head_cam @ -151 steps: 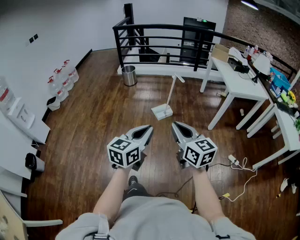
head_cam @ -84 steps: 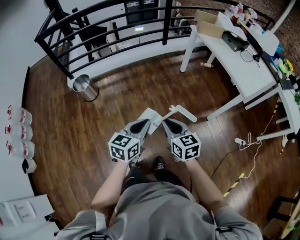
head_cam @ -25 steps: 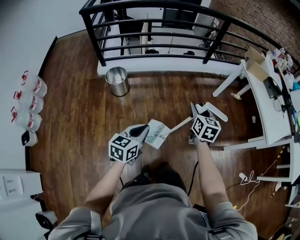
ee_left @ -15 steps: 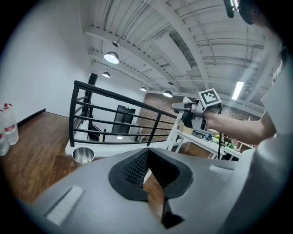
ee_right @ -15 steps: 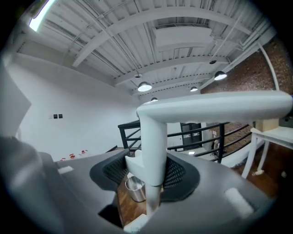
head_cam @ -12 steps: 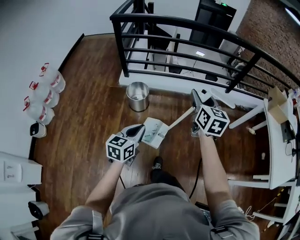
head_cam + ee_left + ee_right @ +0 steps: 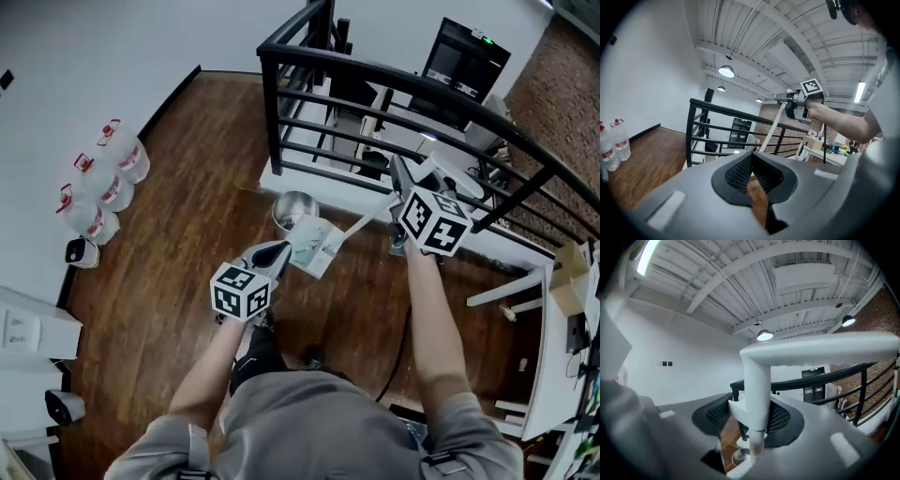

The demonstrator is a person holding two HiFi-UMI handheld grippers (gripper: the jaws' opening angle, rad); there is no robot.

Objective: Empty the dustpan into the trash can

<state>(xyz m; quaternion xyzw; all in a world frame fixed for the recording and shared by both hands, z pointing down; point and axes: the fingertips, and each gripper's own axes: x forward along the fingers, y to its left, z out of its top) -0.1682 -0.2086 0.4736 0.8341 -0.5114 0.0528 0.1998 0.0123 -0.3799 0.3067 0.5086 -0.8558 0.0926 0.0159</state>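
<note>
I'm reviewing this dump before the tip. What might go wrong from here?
1. The white long-handled plastic dustpan hangs only partly over the small round steel trash can; tipped now, debris may land on the brown wooden floor.
2. The right tool, clamped on the handle, is near the black metal railing; swinging the handle up might strike it.
3. The left tool seems to pinch only the pan's thin edge, which might slip.
</note>
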